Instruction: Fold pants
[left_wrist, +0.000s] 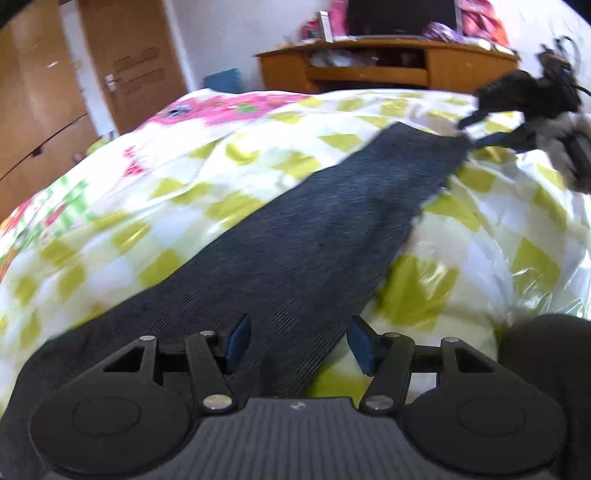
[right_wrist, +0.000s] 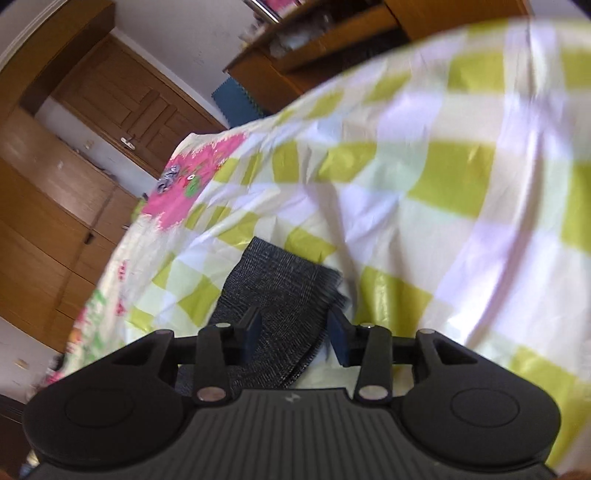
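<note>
A: Left gripper (left_wrist: 299, 343) jaws apart over the pants (left_wrist: 295, 240) on the checked bedsheet (left_wrist: 184, 206), gripping nothing.
B: Right gripper (right_wrist: 294, 332) gapes, hem between pads, unclamped. Left view alone shows the whole leg.

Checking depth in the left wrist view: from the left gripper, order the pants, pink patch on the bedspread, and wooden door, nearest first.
From the left gripper:
1. Pants, directly below and ahead.
2. Pink patch, mid-bed, upper left.
3. Wooden door, far left, beyond the bed.

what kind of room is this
Most likely a bedroom in a home: dark pants lie on a bed with a checked and floral cover, with a wooden door and a cluttered wooden unit behind.
</note>
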